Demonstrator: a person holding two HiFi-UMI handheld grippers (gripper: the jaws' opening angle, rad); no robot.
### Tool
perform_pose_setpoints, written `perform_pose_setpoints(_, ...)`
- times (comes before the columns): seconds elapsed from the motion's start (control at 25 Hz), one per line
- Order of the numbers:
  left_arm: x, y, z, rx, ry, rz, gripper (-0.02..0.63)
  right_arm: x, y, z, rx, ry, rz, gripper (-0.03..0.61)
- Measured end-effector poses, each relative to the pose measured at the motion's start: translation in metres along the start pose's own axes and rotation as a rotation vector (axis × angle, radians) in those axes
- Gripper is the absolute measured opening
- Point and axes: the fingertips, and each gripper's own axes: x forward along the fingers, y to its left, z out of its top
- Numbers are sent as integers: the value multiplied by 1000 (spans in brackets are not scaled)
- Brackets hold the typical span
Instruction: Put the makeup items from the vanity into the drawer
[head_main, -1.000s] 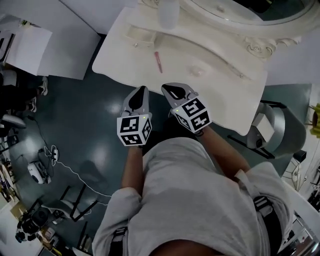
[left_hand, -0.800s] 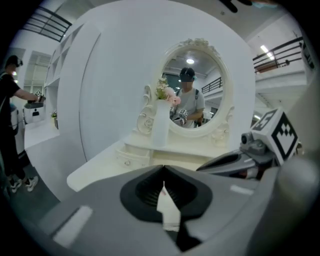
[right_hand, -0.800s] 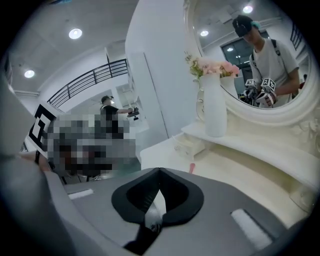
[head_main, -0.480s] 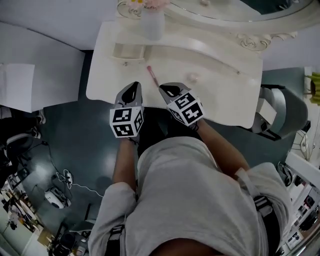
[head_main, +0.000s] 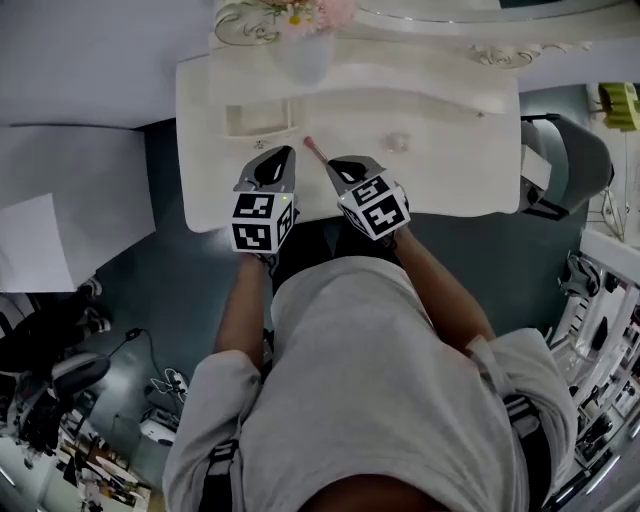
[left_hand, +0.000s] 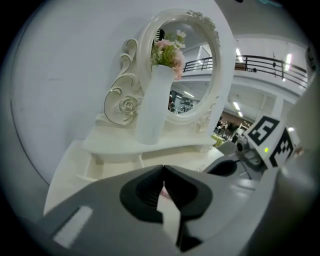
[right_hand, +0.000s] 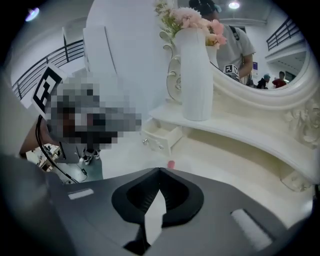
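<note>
Both grippers hover at the front edge of the vanity, side by side. The left gripper has its jaws pressed together with nothing in them; the right gripper is pressed together too, empty. The pink stick lies on the vanity top between the two tips, at about 1 o'clock from the left tips and 11 o'clock from the right ones. It is near both, and contact can't be told. In the right gripper view only its pink end peeks over the jaw tips, the rest hidden by the gripper body. The drawer stands pulled out at 11 o'clock from the left gripper; its inside is hard to make out. A small pale item sits at 1 o'clock from the right gripper, too small and washed out to identify. The vase with flowers stands at 12 o'clock on the raised shelf, and the mirror is cut off at the head view's top edge.
</note>
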Motion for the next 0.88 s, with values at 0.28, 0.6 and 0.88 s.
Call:
perform_pose_setpoints(0.28, 6, 19, -4, 37, 46, -61, 3, 21, -8, -20, 26, 95, -122, 2)
perform_pose_setpoints(0.6, 7, 15, -24, 29, 114, -123, 3, 40, -11, -36, -8, 200, -135, 38)
perform_pose_setpoints(0.88, 7, 24, -31, 32, 129, -133, 3, 63, -12, -49, -36, 280, -140, 54)
